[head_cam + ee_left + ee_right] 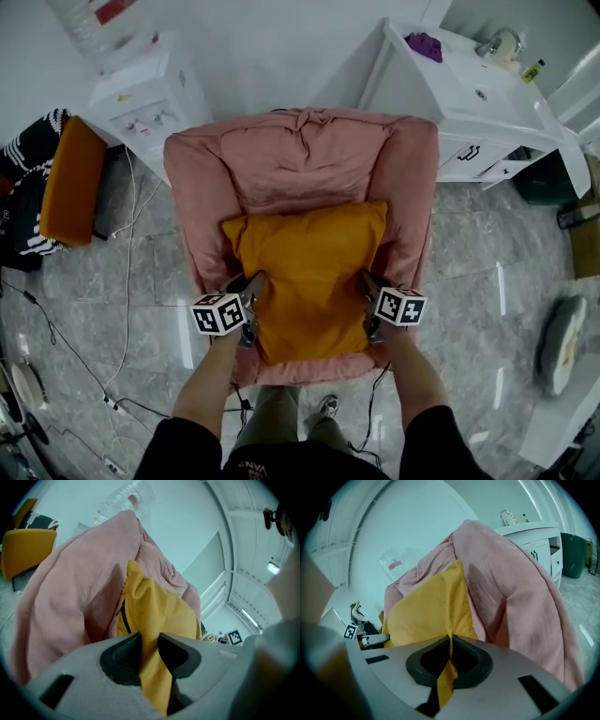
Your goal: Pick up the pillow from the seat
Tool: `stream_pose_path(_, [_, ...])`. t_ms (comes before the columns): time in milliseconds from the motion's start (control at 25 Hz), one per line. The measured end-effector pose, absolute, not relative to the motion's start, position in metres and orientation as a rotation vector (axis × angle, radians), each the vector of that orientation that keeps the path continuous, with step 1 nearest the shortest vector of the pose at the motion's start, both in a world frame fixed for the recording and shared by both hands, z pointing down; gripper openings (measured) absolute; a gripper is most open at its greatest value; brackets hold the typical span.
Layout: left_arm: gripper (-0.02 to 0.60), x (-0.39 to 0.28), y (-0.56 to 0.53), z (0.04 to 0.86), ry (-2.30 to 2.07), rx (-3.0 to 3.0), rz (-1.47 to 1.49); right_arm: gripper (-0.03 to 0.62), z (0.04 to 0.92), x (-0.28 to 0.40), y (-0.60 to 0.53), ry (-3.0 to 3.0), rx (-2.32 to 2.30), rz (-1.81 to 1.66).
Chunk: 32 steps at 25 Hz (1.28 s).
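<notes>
Our left gripper [257, 280] and right gripper [368, 280] each pinch an edge of the mustard-yellow fabric pillow [309, 272] in the pink padded armchair [300, 155]

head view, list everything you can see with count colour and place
armchair: one, pink, centre
pillow: one, mustard yellow, on the armchair seat
sink cabinet: one, white, upper right
cloth: one, purple, on the sink cabinet
small bottle: one, yellow-green, on the sink cabinet
water dispenser: one, white, upper left
chair: one, orange, far left
bin: one, dark green, right of the sink cabinet
cables: several, white and black, on the floor at left
left gripper: one, grey, shut on the pillow's left edge
right gripper: one, grey, shut on the pillow's right edge
forearms: two, bare, bottom
</notes>
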State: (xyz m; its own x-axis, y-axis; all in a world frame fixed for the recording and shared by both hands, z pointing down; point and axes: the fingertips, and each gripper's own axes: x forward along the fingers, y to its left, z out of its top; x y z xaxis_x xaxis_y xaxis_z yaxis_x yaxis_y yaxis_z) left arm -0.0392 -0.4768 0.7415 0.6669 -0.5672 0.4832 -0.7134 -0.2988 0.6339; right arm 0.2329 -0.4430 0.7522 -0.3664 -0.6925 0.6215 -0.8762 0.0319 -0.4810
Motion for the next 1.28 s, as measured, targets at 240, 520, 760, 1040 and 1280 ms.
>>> stream_pose_path(240, [0.117, -0.041, -0.453, 0.722, -1.019, 2.021, 0.162, 0.008, 0.732, 0.232, -0.418, -2.124, 1.661, 1.234])
stream_pose_path(520, [0.117, -0.039, -0.416, 0.697, -1.042, 2.059, 0.141, 0.009, 0.711, 0.234, -0.384, -2.166, 1.659, 1.194])
stream_pose_path(760, [0.117, -0.040, -0.379, 0.676, -1.082, 2.070, 0.115, 0.009, 0.691, 0.234, -0.350, -2.202, 1.664, 1.156])
stream_pose_path(1040, [0.117, -0.043, -0.334, 0.658, -1.141, 2.095, 0.073, 0.009, 0.672, 0.232, -0.307, -2.244, 1.679, 1.092])
stream_pose_path(1280, [0.117, -0.044, -0.301, 0.646, -1.184, 2.124, 0.063, 0.011, 0.663, 0.232, -0.276, -2.256, 1.712, 1.105])
